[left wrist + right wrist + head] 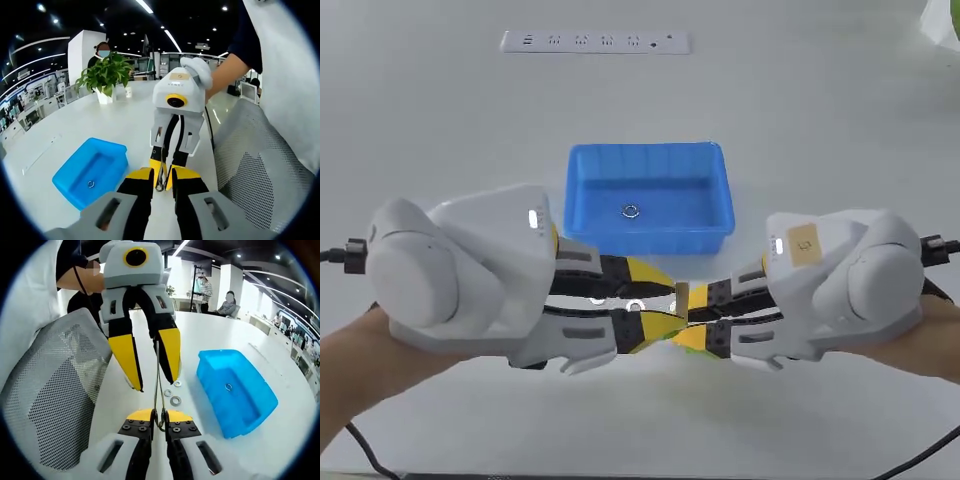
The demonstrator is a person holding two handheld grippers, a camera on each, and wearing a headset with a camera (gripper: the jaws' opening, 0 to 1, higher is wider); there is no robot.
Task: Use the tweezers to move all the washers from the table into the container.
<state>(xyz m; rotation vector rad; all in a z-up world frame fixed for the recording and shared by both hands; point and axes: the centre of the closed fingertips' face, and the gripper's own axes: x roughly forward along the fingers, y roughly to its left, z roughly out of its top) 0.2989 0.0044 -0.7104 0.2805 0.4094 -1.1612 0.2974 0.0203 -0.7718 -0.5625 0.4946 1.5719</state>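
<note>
Two tongs meet: right tongs (160, 416) pinch the tweezers (159, 400), pointing leftward between the spread left tongs (154, 384).

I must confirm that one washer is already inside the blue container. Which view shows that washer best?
The head view: it looks down into the container, and the washer lies plainly on its floor. Both gripper views show the same washer smaller, at a slant.
</note>
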